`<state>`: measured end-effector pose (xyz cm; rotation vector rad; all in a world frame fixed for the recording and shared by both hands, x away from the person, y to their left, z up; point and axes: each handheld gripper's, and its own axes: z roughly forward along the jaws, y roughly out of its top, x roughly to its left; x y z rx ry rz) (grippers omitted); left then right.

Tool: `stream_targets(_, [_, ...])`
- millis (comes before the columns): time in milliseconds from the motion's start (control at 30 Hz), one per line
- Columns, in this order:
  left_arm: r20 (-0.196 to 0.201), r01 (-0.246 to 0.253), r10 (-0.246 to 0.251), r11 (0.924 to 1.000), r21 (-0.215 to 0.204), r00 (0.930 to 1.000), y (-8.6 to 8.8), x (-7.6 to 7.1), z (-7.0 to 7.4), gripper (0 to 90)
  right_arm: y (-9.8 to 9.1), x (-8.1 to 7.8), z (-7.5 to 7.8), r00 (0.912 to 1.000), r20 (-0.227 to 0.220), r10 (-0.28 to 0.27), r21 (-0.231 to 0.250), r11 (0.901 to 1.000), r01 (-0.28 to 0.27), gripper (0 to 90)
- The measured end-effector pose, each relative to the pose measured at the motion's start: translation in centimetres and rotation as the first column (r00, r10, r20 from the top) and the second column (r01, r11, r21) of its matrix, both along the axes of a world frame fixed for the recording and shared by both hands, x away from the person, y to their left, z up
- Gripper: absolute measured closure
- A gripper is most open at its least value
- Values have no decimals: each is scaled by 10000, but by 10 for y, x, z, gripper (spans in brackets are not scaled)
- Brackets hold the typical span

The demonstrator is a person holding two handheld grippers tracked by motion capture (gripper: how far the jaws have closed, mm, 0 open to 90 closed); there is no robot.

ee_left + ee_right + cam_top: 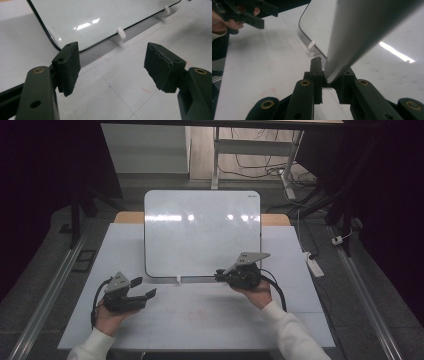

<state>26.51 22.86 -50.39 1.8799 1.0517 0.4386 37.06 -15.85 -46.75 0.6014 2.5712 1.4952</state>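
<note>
White glossy whiteboard [200, 230], rounded dark-edged corners, propped tilted on small white stands, mid-table

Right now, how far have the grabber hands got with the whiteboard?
Done: the right gripper is shut on the bottom edge of the whiteboard. In hand: it holds that edge while the board rests at its small white clip on the table. Left to do: the left gripper is open and empty, off to one side, so lifting or moving the board, probably the next step, is not yet done.
</note>
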Motion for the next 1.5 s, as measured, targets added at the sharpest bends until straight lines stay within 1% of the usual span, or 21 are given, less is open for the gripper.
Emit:
stream_targets(200, [301,0,-3,9999,108,9995,-3,-2,3,300,8,-3,-7,9994,-249,255,-102,9996,-257,776])
stream_targets(267, [395,40,-45,9999,143,9992,-4,-3,4,300,11,-4,-8,9992,-249,319,-178,9993,-323,776])
stream_targets(567, [479,168,-177,9997,187,9987,-8,-5,7,300,18,-8,-12,9982,-388,460,-217,9987,-469,776])
stream_targets(633, [532,224,-230,9997,116,9983,-10,-5,9,300,20,-9,-13,9977,-424,536,-203,9983,-545,776])
stream_targets(700, [558,342,-345,9994,72,9978,-14,-4,11,307,23,-10,-14,9972,-434,608,-207,9979,-618,776])
stream_targets(833, [633,731,-743,9971,210,9952,-29,-2,15,308,28,-11,-17,9954,-617,735,-122,9972,-744,776])
stream_targets(967, [731,1139,-1166,9927,397,9905,-45,-2,19,313,33,-15,-19,9933,-734,891,-131,9958,-903,776])
stream_targets(1100, [793,1484,-1519,9878,472,9852,-62,4,25,315,37,-16,-19,9914,-845,1000,0,9949,-1004,776])
stream_targets(1167, [878,1722,-1767,9834,564,9803,-73,7,29,315,38,-17,-19,9913,-861,996,-20,9950,-1001,776])
stream_targets(1267, [1018,2139,-2193,9749,617,9703,-90,11,35,322,40,-18,-19,9902,-910,1058,7,9943,-1062,776])
stream_targets(1400, [1165,2492,-2551,9664,629,9599,-109,16,42,330,41,-18,-20,9888,-1007,1105,40,9938,-1107,776])
stream_targets(1500, [1242,2681,-2746,9611,666,9535,-122,22,46,333,42,-19,-21,9884,-1055,1097,25,9939,-1100,776])
